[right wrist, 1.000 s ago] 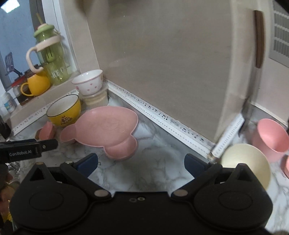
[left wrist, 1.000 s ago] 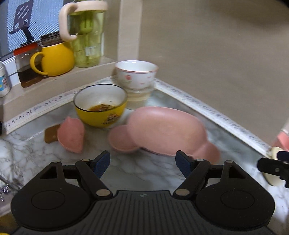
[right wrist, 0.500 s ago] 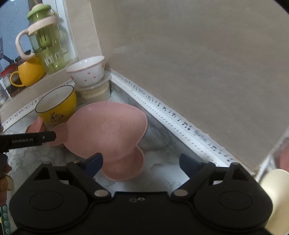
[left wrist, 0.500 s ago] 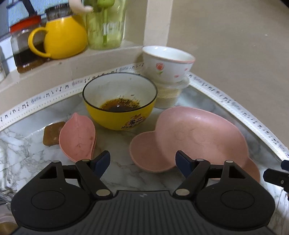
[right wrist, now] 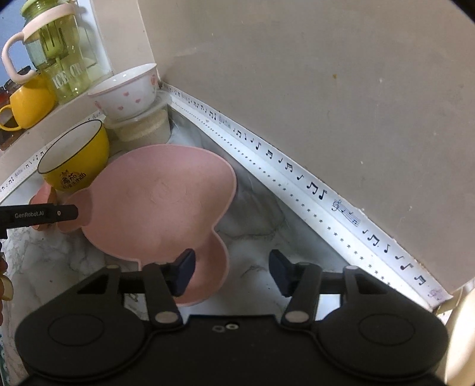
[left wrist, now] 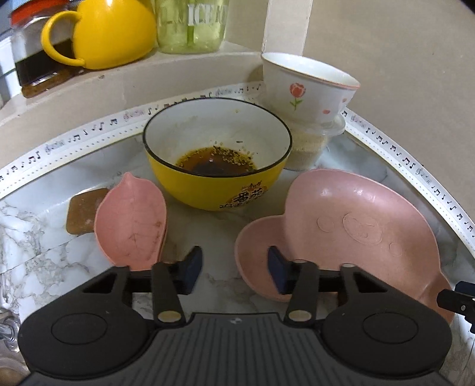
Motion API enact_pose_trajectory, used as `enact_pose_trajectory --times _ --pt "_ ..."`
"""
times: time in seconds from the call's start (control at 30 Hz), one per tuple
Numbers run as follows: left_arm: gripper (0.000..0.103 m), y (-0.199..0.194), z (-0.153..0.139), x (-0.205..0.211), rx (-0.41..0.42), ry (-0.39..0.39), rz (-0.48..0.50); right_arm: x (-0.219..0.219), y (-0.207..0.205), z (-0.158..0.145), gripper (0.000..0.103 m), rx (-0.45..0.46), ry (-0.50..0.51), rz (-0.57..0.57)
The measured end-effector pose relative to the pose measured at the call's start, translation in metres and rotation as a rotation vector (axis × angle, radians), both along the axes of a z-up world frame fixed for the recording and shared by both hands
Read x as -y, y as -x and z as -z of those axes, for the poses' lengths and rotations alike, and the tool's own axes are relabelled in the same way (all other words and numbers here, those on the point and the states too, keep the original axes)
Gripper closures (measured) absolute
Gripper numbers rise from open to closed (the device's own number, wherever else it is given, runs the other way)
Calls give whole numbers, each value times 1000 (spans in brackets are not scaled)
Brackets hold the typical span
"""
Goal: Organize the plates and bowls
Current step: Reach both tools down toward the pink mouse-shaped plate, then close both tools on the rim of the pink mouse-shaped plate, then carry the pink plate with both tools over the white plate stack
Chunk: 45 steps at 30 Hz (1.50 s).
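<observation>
A pink bear-shaped plate [left wrist: 350,228] lies on the marble counter; it also shows in the right wrist view [right wrist: 157,205]. My left gripper [left wrist: 234,271] is open and straddles the rim of the plate's left ear. My right gripper [right wrist: 231,271] is open and straddles the rim of its right ear. A yellow bowl [left wrist: 216,154] holding dark sauce stands behind. A pink leaf-shaped dish [left wrist: 130,219] lies at left. A white flowered bowl [left wrist: 308,86] sits on a lidded plastic tub [left wrist: 311,142] in the corner.
A yellow mug [left wrist: 109,32], a green jug [left wrist: 193,23] and a dark jar [left wrist: 32,65] stand on the window ledge. A brown square [left wrist: 81,213] lies by the leaf dish. The wall [right wrist: 326,89] closes the right side. A cream bowl's edge [right wrist: 463,332] shows far right.
Both grippers have moved forward and down to the pink plate. Each now has one fingertip over an ear of the plate. Both stay open.
</observation>
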<state>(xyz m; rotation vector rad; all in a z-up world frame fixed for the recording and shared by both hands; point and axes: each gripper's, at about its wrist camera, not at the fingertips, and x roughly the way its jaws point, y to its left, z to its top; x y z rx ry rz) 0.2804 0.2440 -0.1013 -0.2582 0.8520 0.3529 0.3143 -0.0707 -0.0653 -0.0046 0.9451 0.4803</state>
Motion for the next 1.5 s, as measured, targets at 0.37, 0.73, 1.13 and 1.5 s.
enact_pose_trajectory --times 0.37,0.73,1.13,1.5 --pt "93 -10 4 -6 -14 29 19 -4 -7 8 83 -22 0 -21" --pt "96 4 1 0 -12 22 26 -4 0 3 94 -3 4 -35" --pt "96 43 -10 21 -18 20 66 12 37 -13 94 34 24 -68" --pt "96 86 -35 50 5 39 113 39 92 -40 95 76 21 -37"
